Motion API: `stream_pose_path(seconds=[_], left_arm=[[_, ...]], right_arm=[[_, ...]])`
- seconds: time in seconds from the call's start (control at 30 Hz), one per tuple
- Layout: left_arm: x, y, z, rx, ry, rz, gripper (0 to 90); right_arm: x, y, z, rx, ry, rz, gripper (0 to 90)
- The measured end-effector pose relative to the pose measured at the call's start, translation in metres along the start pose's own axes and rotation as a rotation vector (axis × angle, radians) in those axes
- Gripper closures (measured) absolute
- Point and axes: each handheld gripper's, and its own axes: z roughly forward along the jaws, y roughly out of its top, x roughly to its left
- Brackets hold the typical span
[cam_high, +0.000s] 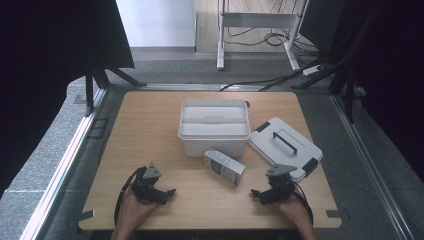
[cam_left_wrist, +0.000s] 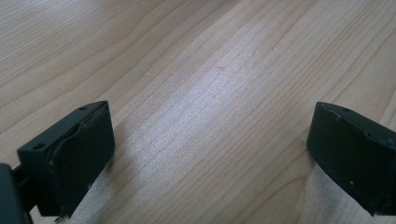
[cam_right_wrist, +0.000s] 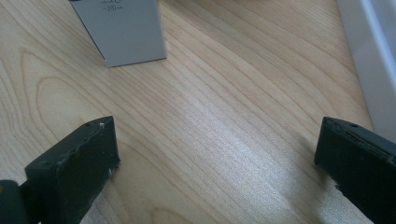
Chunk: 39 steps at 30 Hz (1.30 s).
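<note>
High view: left gripper (cam_high: 159, 192) and right gripper (cam_high: 262, 194) both sit low at the near edge of the wooden table (cam_high: 150, 125), one hand (cam_high: 131, 212) on each, well apart. The small grey carton (cam_high: 224, 166) lies on its side between them, slightly further in, just in front of the open white bin (cam_high: 214, 126). The bin's lid (cam_high: 285, 146) with its dark handle lies flat to the right of the bin, near the right gripper. Left gripper view: jaws spread wide, nothing between them, just bare table grain (cam_left_wrist: 210, 93); no carton or bin in frame. Right gripper view adds what the left lacks: jaws also spread wide and empty, the carton's end (cam_right_wrist: 122, 30) ahead at upper left, apart from the jaws, and a white edge (cam_right_wrist: 369, 56) along the right, probably the lid, can't confirm.
</note>
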Motion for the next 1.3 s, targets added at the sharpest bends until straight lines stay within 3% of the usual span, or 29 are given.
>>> stream_pose_path(seconds=[0.13,0.37,0.67,0.87,1.07,1.1,1.3], left_arm=[[0.000,0.000,0.000,0.000,0.000,0.000,0.8],[0.000,0.000,0.000,0.000,0.000,0.000,0.8],[0.000,0.000,0.000,0.000,0.000,0.000,0.9],[0.000,0.000,0.000,0.002,0.000,0.002,0.9],[0.000,0.000,0.000,0.000,0.000,-0.001,0.9],[0.000,0.000,0.000,0.000,-0.001,0.000,0.9],[0.000,0.000,0.000,-0.001,0.001,0.001,0.9]], right_arm=[[0.000,0.000,0.000,-0.001,0.003,0.004,0.0],[0.000,0.006,-0.008,0.057,0.003,-0.015,2.1],[0.000,0.030,-0.028,0.105,0.040,-0.032,2.6],[-0.001,0.053,-0.040,0.170,0.063,-0.035,4.8],[0.004,0.088,-0.050,0.217,0.057,-0.094,6.8],[0.006,0.101,-0.051,0.228,0.057,-0.108,6.9],[0.009,0.126,-0.049,0.268,0.068,-0.128,7.8]])
